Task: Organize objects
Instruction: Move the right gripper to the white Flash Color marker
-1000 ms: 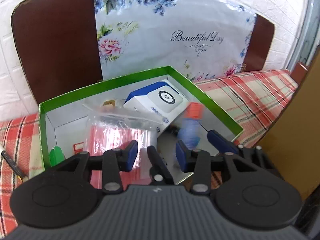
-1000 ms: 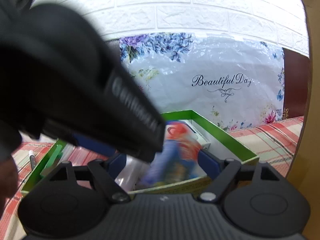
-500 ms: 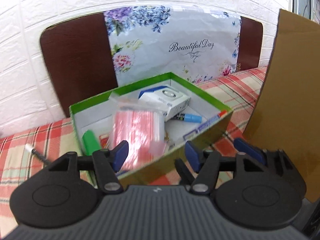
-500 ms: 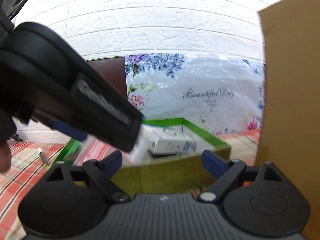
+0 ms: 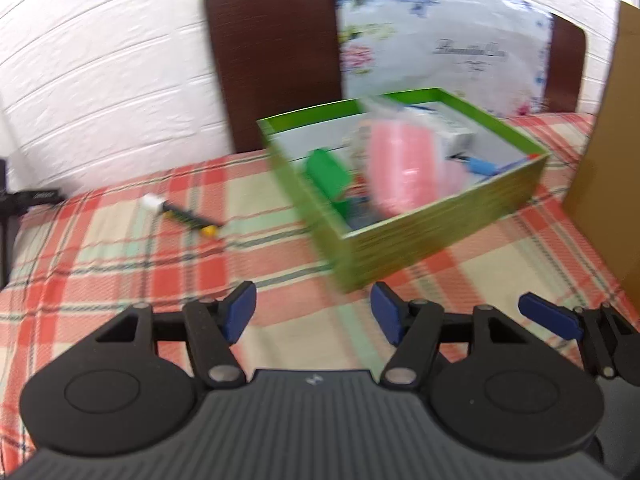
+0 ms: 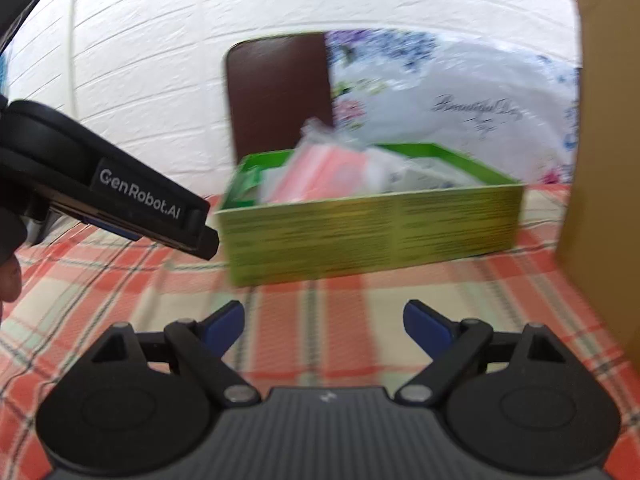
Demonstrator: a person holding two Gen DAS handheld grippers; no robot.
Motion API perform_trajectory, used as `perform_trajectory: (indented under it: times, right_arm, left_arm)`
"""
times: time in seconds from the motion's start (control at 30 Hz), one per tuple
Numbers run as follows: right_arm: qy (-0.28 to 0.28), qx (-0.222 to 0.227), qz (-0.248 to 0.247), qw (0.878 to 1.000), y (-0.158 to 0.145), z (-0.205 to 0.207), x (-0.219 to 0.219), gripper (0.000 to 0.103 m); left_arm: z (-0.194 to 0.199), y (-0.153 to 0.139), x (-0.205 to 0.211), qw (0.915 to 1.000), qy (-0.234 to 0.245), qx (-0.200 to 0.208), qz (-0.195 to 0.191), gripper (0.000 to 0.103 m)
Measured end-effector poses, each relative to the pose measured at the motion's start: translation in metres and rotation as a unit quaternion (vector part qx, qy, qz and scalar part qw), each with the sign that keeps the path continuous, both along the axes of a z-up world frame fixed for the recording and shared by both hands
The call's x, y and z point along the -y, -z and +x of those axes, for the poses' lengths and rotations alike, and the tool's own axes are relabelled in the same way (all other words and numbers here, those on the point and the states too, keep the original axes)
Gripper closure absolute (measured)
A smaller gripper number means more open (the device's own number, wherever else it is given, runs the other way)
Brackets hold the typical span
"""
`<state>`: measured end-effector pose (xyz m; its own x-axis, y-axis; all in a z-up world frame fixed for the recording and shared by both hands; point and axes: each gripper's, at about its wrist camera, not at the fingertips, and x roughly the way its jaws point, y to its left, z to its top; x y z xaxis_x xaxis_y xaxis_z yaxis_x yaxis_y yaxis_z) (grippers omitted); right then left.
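Observation:
A green box (image 5: 440,236) sits on the plaid cloth, holding a clear bag of pink items (image 5: 404,168), a green object (image 5: 326,172), a white and blue carton (image 5: 452,132) and a blue pen (image 5: 484,166). My left gripper (image 5: 314,314) hovers over the cloth short of the box's near corner, its jaws opening with nothing between them. My right gripper (image 6: 324,320) is open and empty in front of the box (image 6: 380,232). The bag (image 6: 320,172) sticks up above the rim. A dark pen with a white cap (image 5: 180,214) lies on the cloth left of the box.
A brown cardboard panel (image 6: 600,160) stands upright at the right of the box. Behind the box are a dark brown chair back (image 5: 276,60) with a floral plastic sheet (image 5: 440,40) and a white brick wall. The left gripper's body (image 6: 140,200) shows at the right view's left.
Both grippers have drawn back from over the box to the cloth in front of it. The left gripper's jaws have widened and its view has swung left, bringing the loose pen into sight.

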<state>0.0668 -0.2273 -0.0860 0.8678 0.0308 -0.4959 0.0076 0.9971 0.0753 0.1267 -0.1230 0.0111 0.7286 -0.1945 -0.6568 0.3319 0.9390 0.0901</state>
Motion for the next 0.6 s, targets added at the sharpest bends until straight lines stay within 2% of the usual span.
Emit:
perform_trajectory:
  times: [0.2,0.37,0.47,0.5,0.53,0.57,0.6]
  right_arm:
    - [-0.046,-0.029,-0.03,0.998,0.009,0.004,-0.047,0.013]
    - [-0.087,-0.048,-0.049,0.994,0.012,0.019,-0.078,0.013]
    - [-0.113,-0.053,-0.066,0.99,0.016,0.034,-0.1,0.014]
    - [-0.122,-0.051,-0.071,0.989,0.016,0.04,-0.107,0.013]
    - [-0.131,-0.049,-0.078,0.987,0.016,0.047,-0.114,0.013]
    - [-0.138,-0.044,-0.088,0.986,0.015,0.056,-0.121,0.013]
    - [-0.145,-0.039,-0.099,0.984,0.015,0.065,-0.129,0.013]
  left_arm:
    - [0.022,0.017,-0.049,0.999,-0.04,-0.001,0.017,0.034]
    - [0.045,0.039,-0.089,0.9975,-0.069,-0.001,0.017,0.031]
    - [0.06,0.053,-0.126,0.9933,-0.115,0.005,0.01,0.022]
    - [0.064,0.059,-0.14,0.9909,-0.134,0.007,0.005,0.016]
    - [0.066,0.063,-0.154,0.9884,-0.15,0.02,-0.007,0.003]
    - [0.066,0.068,-0.167,0.985,-0.169,0.036,-0.008,0.0]
    - [0.065,0.07,-0.18,0.9818,-0.183,0.041,-0.031,0.0]
